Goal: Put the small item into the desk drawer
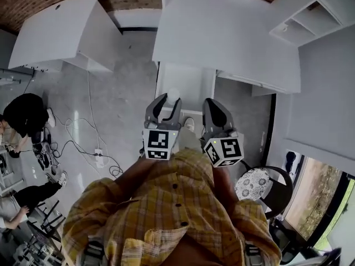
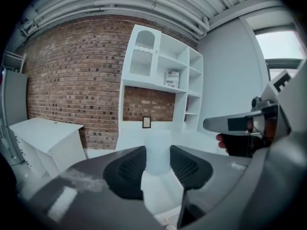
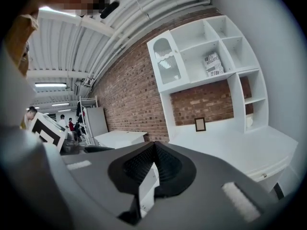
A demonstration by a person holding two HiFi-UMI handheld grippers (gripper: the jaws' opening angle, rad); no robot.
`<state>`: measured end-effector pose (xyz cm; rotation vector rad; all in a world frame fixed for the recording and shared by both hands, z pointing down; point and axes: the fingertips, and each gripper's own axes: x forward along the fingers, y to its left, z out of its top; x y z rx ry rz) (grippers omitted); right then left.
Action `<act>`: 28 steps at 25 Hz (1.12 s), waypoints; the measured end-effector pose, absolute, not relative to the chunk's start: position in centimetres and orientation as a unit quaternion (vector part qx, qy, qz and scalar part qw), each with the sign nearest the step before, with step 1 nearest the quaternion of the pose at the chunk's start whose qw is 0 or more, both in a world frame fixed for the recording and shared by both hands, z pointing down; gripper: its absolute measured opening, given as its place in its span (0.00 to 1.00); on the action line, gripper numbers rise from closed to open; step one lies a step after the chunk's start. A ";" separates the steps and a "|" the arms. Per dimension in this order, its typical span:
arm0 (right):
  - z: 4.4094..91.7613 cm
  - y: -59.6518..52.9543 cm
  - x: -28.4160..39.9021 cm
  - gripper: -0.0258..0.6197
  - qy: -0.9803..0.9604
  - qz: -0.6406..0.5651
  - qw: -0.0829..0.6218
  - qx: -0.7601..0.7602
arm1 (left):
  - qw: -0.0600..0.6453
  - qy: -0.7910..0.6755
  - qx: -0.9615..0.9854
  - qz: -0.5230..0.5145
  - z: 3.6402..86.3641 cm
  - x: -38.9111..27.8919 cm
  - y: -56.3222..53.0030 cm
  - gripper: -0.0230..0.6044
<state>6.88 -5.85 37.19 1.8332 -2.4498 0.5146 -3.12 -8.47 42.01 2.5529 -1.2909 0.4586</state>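
Left gripper view shows the left gripper (image 2: 158,164) clamped on the small item (image 2: 158,147), a pale translucent cylinder. Its long axis runs along the 2 pads and its far end pokes past the tips toward the white desk (image 2: 204,139). The right gripper (image 3: 153,148) has its jaws pressed together on nothing. In the head view both tools sit side by side, close to a checked shirt (image 1: 177,204). The desk lies ahead, well apart from the item, with a patterned chair (image 1: 252,183) to the right and floor cables (image 1: 83,143) to the left.
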 end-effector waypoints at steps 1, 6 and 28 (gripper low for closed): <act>37.5 -6.3 7.3 0.04 -0.793 0.170 0.022 0.585 | 0.126 -0.450 0.869 0.161 42.4 -2.7 -8.9 0.31; 39.0 -8.4 8.9 0.04 -0.810 0.187 0.034 0.554 | 0.143 -0.476 0.848 0.184 44.1 -1.0 -10.1 0.31; 48.4 -13.8 11.4 0.04 -0.827 0.247 0.072 0.499 | 0.220 -0.515 0.783 0.269 54.8 0.2 -14.4 0.31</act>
